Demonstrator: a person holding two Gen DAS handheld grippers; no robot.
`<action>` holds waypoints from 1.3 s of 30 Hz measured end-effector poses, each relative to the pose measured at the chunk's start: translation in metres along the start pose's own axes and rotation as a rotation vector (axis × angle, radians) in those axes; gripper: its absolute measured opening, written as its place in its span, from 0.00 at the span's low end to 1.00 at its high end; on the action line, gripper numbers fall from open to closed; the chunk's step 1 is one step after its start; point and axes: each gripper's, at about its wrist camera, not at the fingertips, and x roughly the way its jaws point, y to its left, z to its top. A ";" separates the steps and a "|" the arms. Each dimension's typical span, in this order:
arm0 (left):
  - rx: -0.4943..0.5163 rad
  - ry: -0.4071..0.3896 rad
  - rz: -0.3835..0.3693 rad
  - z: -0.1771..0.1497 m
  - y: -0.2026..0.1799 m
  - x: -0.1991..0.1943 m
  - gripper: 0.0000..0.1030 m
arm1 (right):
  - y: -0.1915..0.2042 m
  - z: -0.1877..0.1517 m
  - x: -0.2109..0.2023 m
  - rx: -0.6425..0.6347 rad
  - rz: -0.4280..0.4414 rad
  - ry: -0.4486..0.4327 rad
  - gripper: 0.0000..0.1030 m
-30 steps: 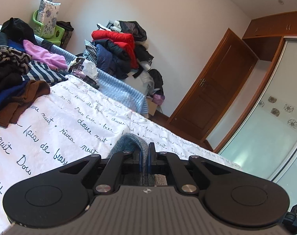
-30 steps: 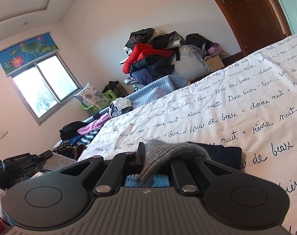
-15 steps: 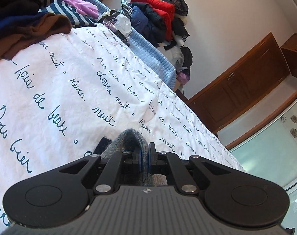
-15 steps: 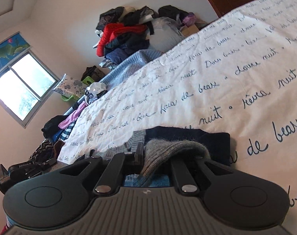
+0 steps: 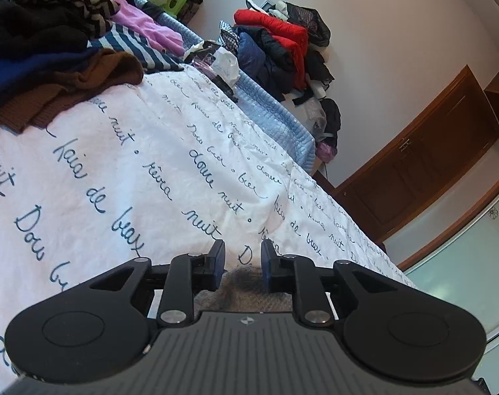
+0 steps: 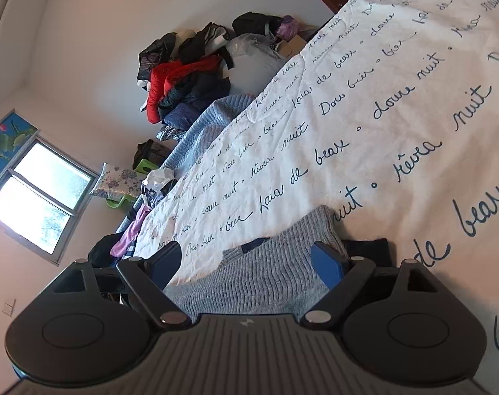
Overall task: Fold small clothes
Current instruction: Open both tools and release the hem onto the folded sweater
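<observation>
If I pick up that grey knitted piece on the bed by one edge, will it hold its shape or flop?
Probably flop: the grey knit lies slumped in soft folds on the bedspread. Its ribbed weave looks grippy, so it likely won't slip from the pads. It seems light, and a fold may fall open when lifted.

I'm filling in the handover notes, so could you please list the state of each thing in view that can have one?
Left gripper: open, fingers just parted, pressing on nothing.
Right gripper: wide open, fingers just parted.
Grey knit garment: released, lying flat on the bedspread over a dark garment.
Door: closed.
Window: appears closed.
</observation>
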 end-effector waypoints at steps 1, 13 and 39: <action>0.012 -0.007 0.004 0.000 0.000 -0.005 0.28 | 0.003 -0.002 -0.004 -0.018 -0.002 -0.005 0.84; 0.357 0.084 0.130 -0.055 -0.028 -0.056 0.79 | 0.043 -0.048 -0.012 -0.343 -0.189 0.092 0.91; 0.645 0.099 0.336 -0.137 -0.005 -0.101 0.90 | 0.082 -0.171 -0.069 -0.684 -0.252 0.155 0.99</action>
